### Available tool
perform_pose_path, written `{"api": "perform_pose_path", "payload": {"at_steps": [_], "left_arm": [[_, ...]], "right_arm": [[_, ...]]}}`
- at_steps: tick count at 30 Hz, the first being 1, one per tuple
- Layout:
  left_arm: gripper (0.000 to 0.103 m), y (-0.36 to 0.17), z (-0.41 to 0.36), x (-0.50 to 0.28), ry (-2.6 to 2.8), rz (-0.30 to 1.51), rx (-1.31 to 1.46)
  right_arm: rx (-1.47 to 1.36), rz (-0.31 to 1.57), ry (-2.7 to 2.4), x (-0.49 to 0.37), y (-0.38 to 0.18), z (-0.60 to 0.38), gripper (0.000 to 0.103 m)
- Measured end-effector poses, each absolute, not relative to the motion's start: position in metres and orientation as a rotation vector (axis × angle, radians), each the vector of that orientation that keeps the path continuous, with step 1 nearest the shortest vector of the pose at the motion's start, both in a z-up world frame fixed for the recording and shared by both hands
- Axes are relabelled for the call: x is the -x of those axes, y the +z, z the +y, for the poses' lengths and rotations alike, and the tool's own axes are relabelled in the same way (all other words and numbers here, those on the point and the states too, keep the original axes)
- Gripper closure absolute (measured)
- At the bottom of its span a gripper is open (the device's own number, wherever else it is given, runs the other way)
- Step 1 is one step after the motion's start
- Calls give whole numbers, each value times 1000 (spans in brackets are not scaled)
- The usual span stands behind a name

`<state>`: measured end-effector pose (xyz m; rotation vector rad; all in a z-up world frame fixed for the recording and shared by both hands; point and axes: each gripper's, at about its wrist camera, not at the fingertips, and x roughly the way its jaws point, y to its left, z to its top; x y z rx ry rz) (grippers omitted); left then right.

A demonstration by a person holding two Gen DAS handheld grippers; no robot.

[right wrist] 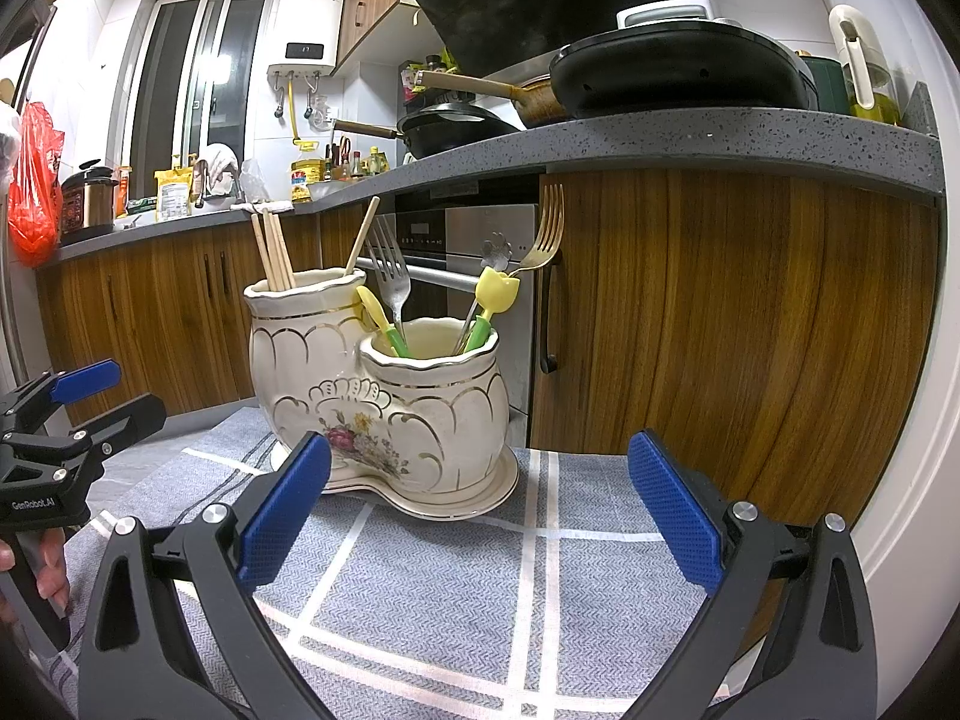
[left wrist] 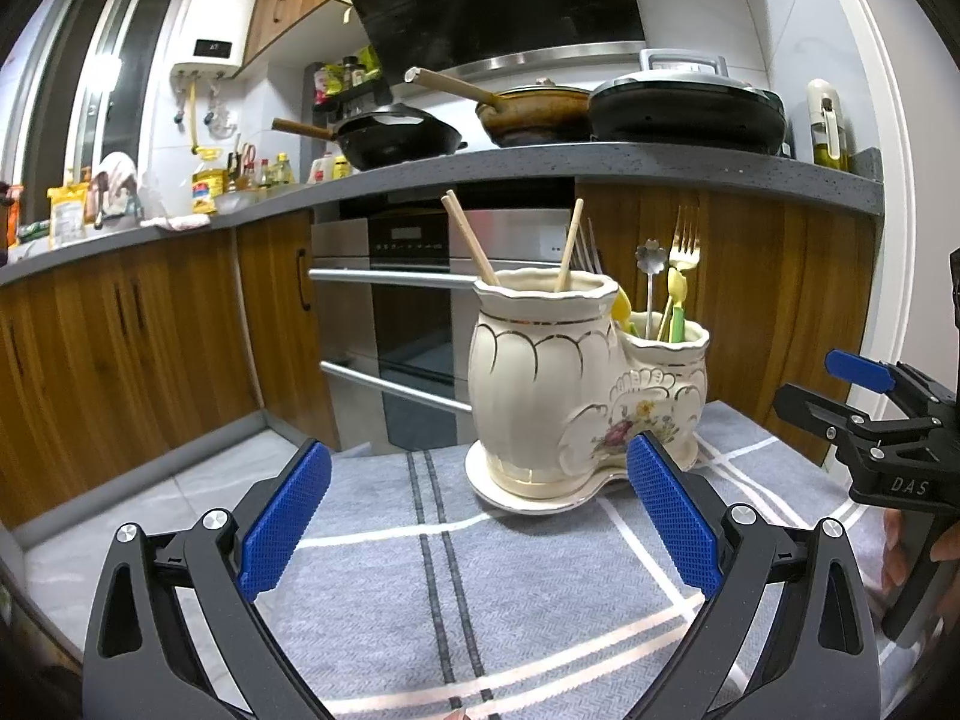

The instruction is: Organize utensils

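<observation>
**Both claws hanging back from the utensil holder**

Left to right: the left claw (left wrist: 477, 516) is spread wide with nothing in it, low over the grey checked cloth (left wrist: 540, 600) on the tabletop. Ahead sits the cream two-pot ceramic holder (right wrist: 384, 396) on its saucer. Its taller pot holds the wooden chopsticks (right wrist: 273, 258), the shorter one a silver fork (right wrist: 390, 276), yellow-and-green plastic pieces and a gold fork (right wrist: 543, 234). The right claw (right wrist: 477, 516) is spread wide too, empty, near the holder.
</observation>
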<state>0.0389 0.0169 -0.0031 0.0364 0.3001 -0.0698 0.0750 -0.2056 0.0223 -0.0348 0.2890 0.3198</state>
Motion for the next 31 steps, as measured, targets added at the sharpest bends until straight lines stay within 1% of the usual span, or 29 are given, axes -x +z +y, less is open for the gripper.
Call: {"api": "perform_pose_path", "payload": {"at_steps": [31], "left_arm": [[5, -2, 17, -39, -44, 307, -33]], "right_arm": [[35, 290, 321, -76, 23, -206, 5]]}}
